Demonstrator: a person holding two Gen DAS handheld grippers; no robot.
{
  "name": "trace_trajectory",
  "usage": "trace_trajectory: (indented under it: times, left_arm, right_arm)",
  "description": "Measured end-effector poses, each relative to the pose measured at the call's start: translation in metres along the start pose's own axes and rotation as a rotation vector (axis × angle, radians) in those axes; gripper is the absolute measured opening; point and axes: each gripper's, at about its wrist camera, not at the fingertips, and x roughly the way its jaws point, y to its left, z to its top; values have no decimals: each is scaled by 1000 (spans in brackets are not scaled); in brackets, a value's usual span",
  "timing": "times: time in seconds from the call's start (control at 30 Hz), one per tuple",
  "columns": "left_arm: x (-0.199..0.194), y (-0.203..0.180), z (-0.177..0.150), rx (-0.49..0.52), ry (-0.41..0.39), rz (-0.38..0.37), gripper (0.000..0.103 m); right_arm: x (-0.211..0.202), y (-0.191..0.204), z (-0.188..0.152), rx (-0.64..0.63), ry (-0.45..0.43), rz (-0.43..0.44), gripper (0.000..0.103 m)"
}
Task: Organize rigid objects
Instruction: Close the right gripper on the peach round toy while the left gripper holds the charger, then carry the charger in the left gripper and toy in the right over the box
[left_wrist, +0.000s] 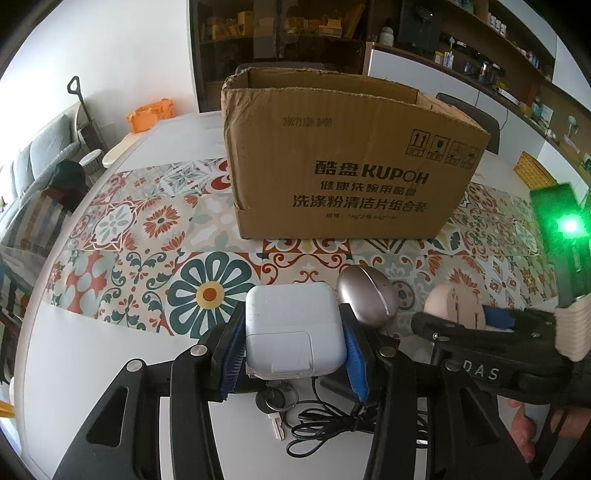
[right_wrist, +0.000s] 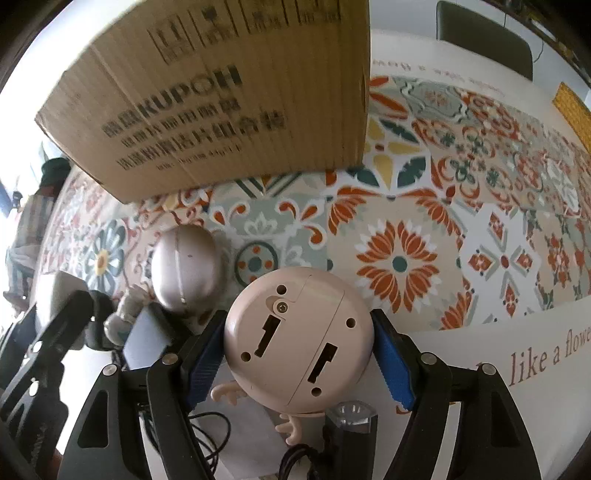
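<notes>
My left gripper is shut on a white square power adapter, held just above the table in front of the open cardboard box. My right gripper is shut on a round pink clock-like device, its back side with slots and screw facing the camera. That device also shows in the left wrist view, to the right. A silver egg-shaped object lies between the two grippers and shows in the right wrist view. The box's inside is hidden.
A tangled black cable and keys lie under my left gripper. A small flashlight lies below the pink device. The patterned tablecloth covers the table. A chair stands beyond the far edge.
</notes>
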Motion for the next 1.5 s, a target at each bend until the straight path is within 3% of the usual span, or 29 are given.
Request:
trace_trajectory:
  times: [0.3,1.07,1.4,1.5]
  left_arm:
    - [-28,2,12,-4,-42,-20,47]
    - [-123,0,89,50,-330,-18,47]
    - [-108,-2,140,57,-312,-75,47]
    - [-99,-3,152,65,-304,-60,47]
  right_arm:
    - [-49,9,-3,-37,-89,1,75]
    - [-175,33,40,-64,-379,38,75]
    - [-191,34,81,-64,-433,54,75]
    - [-187,33,96,-59,-429,57,75]
